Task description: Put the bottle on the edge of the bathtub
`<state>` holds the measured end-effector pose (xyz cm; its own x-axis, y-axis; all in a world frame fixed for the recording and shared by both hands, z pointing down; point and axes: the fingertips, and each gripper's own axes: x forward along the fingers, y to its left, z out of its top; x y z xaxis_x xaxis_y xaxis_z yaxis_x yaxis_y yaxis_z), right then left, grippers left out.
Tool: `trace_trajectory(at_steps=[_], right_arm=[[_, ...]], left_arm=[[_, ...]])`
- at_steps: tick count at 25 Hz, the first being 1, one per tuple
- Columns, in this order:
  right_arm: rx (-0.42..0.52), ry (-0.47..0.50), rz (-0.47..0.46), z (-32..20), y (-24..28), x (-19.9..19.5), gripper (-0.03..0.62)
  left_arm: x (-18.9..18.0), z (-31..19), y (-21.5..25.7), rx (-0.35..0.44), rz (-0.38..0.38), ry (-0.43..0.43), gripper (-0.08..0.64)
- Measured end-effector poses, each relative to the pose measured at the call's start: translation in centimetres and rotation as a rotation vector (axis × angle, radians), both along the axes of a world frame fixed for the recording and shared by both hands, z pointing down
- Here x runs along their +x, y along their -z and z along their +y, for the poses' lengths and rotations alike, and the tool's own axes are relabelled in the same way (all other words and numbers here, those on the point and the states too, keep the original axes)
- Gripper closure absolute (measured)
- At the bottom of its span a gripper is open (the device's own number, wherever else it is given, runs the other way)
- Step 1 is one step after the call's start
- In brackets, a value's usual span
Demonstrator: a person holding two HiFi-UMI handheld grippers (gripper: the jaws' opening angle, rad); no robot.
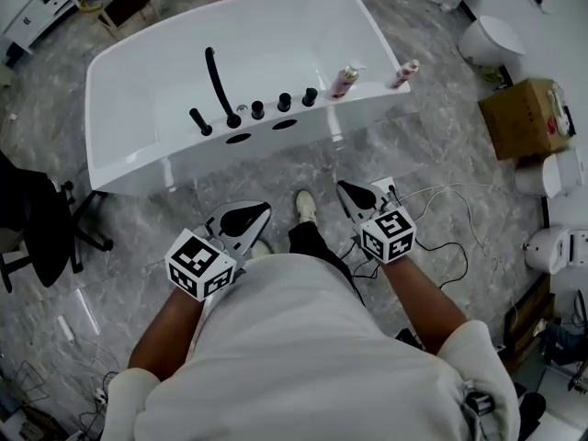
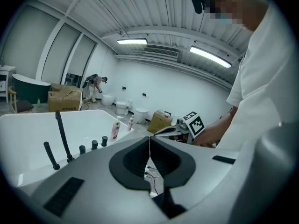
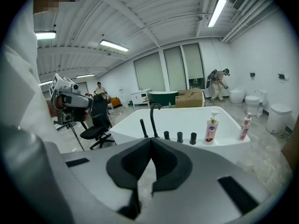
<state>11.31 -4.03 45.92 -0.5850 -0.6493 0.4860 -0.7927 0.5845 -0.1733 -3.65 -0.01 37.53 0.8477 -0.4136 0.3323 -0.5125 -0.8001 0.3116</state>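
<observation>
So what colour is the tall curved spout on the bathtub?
Black; the faucet spout stands out against the white bathtub, clearest in the head view.

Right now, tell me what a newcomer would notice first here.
The white bathtub fills the top of the head view, a black faucet on its near rim. A pump bottle and a slimmer bottle stand on that rim, farther right. Below, the left gripper and right gripper hang shut and empty.

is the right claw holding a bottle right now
No, the right claw is shut on nothing, and both the pump bottle and the pink bottle stand on the bathtub edge.
</observation>
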Motion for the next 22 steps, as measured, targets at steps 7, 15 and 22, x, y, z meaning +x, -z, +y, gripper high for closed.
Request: trace_trajectory(at_steps=[7, 15, 22], right_arm=[[0.034, -0.012, -0.016, 4.0, 1.8, -2.1, 0.584], [0.052, 0.020, -0.028, 5.9, 2.7, -3.5, 0.584], [0.066, 0.045, -0.030, 6.8, 3.1, -4.7, 0.584]], left_arm=[[-1.8, 3.0, 0.2, 0.002, 0.024, -0.007, 0.540], [-2.9, 5.2, 0.1, 0.004, 0.031, 0.006, 0.540], [-4.0, 6.4, -0.1, 0.001, 0.024, 0.027, 0.540]])
